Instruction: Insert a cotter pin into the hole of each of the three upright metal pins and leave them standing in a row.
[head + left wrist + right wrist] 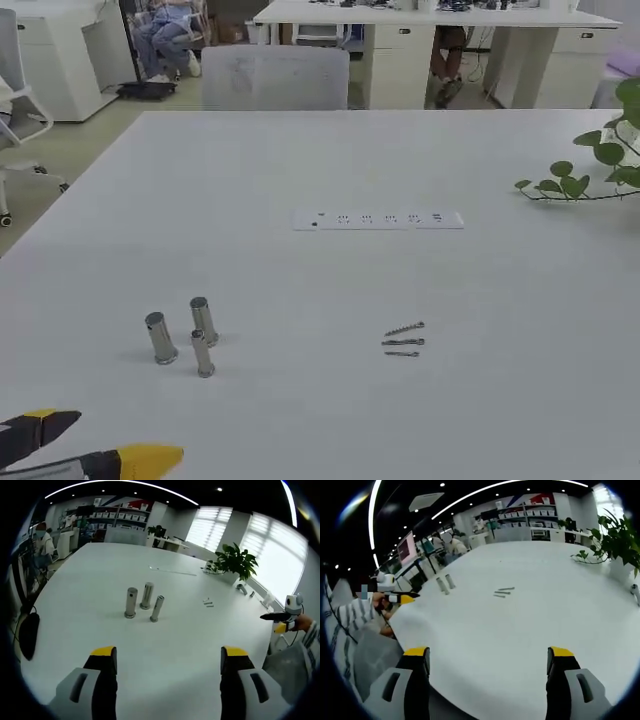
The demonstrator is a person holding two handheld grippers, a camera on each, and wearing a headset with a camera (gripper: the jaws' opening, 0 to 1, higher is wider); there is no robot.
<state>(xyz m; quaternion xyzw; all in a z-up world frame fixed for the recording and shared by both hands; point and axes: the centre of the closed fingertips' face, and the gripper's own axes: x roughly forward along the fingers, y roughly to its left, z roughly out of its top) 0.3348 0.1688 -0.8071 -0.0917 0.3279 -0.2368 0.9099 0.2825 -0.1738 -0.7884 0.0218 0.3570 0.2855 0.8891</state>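
Note:
Three upright metal pins [190, 338] stand in a loose cluster at the front left of the white table [330, 270]. Three cotter pins [403, 340] lie side by side to their right. My left gripper [110, 440] shows at the bottom left corner, open, short of the metal pins. In the left gripper view its jaws [169, 655] stand wide apart and empty, with the metal pins [146, 602] ahead and the cotter pins [208, 602] beyond. My right gripper [487, 652] is open and empty at the table's edge, far from the cotter pins [503, 592] and the metal pins [445, 584].
A flat white power strip [380, 220] lies at mid-table. A leafy plant [600, 160] trails in at the right edge. A grey chair [275, 78] stands behind the far edge. The other gripper [280, 617] is held off the table's right side.

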